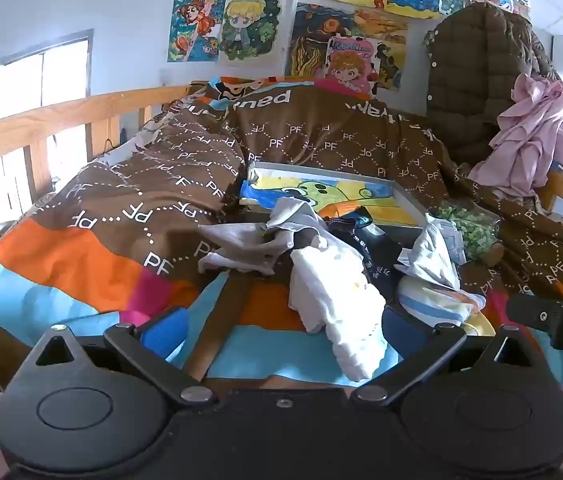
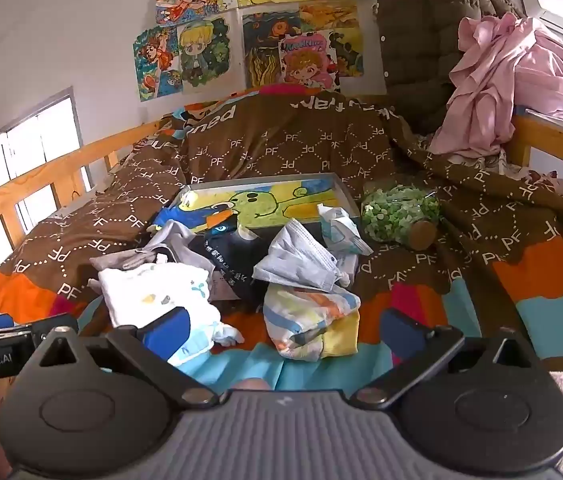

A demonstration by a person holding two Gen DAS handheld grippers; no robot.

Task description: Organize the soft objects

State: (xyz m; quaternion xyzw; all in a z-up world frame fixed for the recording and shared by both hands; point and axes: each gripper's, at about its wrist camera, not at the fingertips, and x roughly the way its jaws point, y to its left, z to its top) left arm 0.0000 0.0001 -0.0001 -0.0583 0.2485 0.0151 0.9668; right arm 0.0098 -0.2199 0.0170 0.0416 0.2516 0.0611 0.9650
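Observation:
A heap of small soft things lies on the bed quilt [image 1: 101, 216]. It holds a white printed garment [image 1: 337, 304] [image 2: 161, 292], a grey cloth [image 1: 265, 236] [image 2: 161, 248], a dark printed cloth [image 1: 373, 252] [image 2: 229, 264], a blue face mask [image 2: 301, 260] and a striped yellow and blue cloth [image 2: 313, 320] [image 1: 437, 304]. My left gripper [image 1: 285, 328] hangs open just short of the white garment. My right gripper [image 2: 281, 328] is open too, its fingers on either side of the striped cloth without touching it.
Behind the heap lies a flat box with a cartoon picture [image 2: 265, 204] [image 1: 333, 196], and beside it a jar of green bits [image 2: 397, 216]. A wooden bed rail [image 1: 41, 128] runs along the left. A brown jacket [image 2: 421, 40] and pink cloth [image 2: 521, 76] hang at right.

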